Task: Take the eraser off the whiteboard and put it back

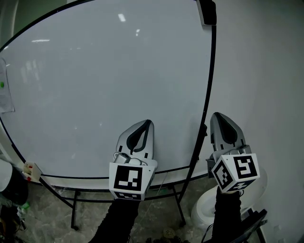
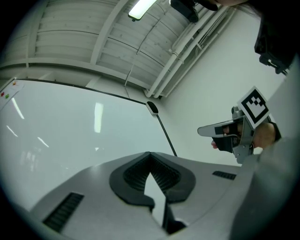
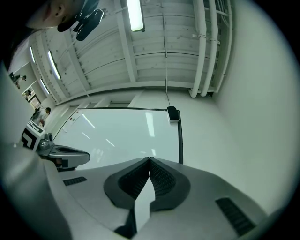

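The black eraser (image 1: pixel 207 12) sticks to the top right corner of the whiteboard (image 1: pixel 104 85), far above both grippers. It shows small in the left gripper view (image 2: pixel 152 107) and in the right gripper view (image 3: pixel 173 113). My left gripper (image 1: pixel 147 123) is held low in front of the board's lower part, its jaws shut with the tips touching and nothing between them (image 2: pixel 150 153). My right gripper (image 1: pixel 215 115) hangs just right of the board's black frame, also shut and empty (image 3: pixel 150 159). Each gripper appears in the other's view, the right gripper (image 2: pixel 206 130) and the left gripper (image 3: pixel 83 156).
A pale wall (image 1: pixel 266 71) lies right of the board. The board stands on black metal legs (image 1: pixel 180 204). A white round container (image 1: pixel 205 209) sits on the floor at lower right. A sheet of paper (image 1: pixel 5 92) hangs at the board's left edge, and a small red-and-white item (image 1: pixel 31 171) sits at its lower left corner.
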